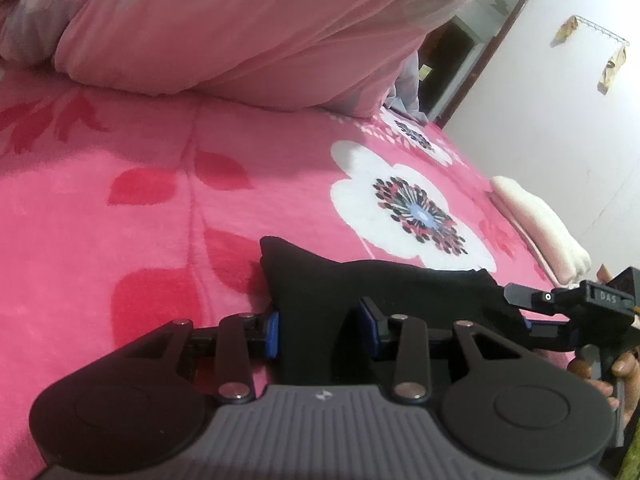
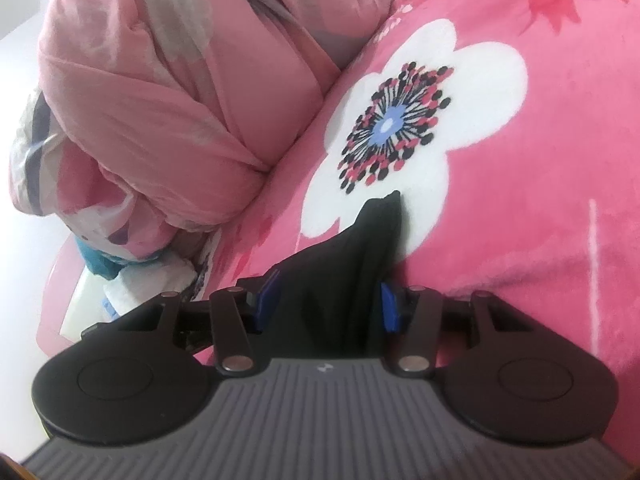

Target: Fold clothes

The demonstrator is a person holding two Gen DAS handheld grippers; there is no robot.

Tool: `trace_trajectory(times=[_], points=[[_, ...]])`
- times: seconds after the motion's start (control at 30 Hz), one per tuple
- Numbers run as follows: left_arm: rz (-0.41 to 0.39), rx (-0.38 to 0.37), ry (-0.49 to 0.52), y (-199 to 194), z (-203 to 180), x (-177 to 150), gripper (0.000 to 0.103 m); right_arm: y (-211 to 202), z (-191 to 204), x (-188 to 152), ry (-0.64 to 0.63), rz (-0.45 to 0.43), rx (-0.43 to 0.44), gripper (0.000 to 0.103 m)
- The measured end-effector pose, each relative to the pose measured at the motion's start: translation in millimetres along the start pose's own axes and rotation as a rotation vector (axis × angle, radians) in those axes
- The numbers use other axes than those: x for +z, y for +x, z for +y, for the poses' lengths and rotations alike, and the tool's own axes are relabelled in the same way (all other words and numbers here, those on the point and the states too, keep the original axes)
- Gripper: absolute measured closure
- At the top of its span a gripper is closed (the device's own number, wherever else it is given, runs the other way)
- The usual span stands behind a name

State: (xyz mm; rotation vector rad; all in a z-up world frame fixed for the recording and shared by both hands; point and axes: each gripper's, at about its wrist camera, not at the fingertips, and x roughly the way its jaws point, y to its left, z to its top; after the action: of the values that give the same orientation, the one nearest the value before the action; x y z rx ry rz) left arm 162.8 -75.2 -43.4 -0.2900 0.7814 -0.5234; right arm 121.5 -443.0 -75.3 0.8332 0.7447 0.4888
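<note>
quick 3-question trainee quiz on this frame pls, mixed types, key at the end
1. True or false: the black garment lies on a plain white sheet.
2. Multiple choice: what sits between the blue pads of the right gripper? A) the cream folded cloth B) black fabric C) nothing
3. Short answer: in the left wrist view, where is the cream folded cloth relative to the black garment?

Key
1. False. It lies on a pink blanket printed with white flowers.
2. B.
3. Farther along the bed on the right, by the wall, apart from the garment. The left gripper also has black fabric between its pads.
</note>
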Motion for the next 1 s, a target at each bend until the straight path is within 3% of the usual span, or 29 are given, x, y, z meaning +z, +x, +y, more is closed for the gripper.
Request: trace_trajectory(times=[1.0], points=[[-0.036, -0.015, 0.030, -1.8, -2.4, -7.4, 0.057, 1.3, 5.5, -7.6, -0.136, -0.055, 0.023, 0.054]])
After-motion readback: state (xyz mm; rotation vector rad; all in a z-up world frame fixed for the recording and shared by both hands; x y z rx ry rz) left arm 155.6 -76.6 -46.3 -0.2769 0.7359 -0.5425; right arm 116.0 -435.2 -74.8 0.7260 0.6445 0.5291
